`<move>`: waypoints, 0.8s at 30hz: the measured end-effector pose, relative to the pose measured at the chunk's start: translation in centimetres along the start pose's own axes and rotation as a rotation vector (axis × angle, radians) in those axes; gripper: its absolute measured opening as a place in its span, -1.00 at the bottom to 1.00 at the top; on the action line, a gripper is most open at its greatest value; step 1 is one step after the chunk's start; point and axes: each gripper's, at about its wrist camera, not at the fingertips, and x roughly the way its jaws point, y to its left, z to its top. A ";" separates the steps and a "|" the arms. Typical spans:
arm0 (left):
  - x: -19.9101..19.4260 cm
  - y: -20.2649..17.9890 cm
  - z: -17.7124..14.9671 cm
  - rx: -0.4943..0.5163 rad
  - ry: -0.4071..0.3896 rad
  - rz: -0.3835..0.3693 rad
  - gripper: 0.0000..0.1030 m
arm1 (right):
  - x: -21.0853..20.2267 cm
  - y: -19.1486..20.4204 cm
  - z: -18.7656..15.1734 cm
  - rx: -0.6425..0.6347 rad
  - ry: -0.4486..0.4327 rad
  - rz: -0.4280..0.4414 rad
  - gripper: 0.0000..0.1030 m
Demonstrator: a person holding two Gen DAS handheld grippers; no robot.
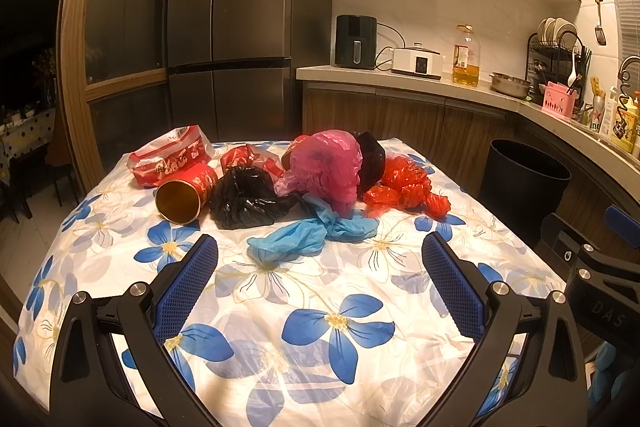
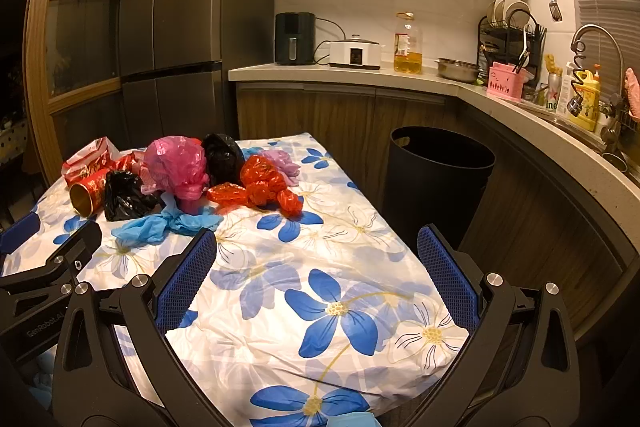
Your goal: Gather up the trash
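Note:
Trash lies at the far end of the flowered tablecloth (image 1: 304,291): a blue plastic bag (image 1: 308,235), a black bag (image 1: 244,199), a pink bag (image 1: 324,167), crumpled red wrap (image 1: 404,191), a red can on its side (image 1: 184,195) and a red snack bag (image 1: 172,155). A black bin (image 1: 520,187) stands on the floor right of the table. My left gripper (image 1: 320,247) is open and empty, short of the blue bag. My right gripper (image 2: 316,239) is open and empty over the table's near right part, beside the bin (image 2: 436,179). The trash pile (image 2: 180,179) is to its left.
A kitchen counter (image 2: 400,77) runs behind and to the right, with an air fryer (image 2: 295,38), cooker, oil bottle (image 2: 408,45), dish rack and sink. A tall fridge (image 1: 236,19) stands behind the table. A wooden cabinet is at left.

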 end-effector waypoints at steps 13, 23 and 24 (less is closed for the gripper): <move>0.3 0.2 -0.1 0.004 0.001 -0.012 0.91 | 0.2 -0.3 0.2 0.001 0.001 -0.001 0.93; 0.7 0.8 -0.3 0.017 -0.052 -0.020 0.91 | 0.9 0.1 -0.7 0.004 -0.019 0.022 0.93; 0.7 0.8 -0.4 0.029 -0.065 -0.019 0.91 | 1.0 0.1 -0.8 0.007 -0.023 0.026 0.93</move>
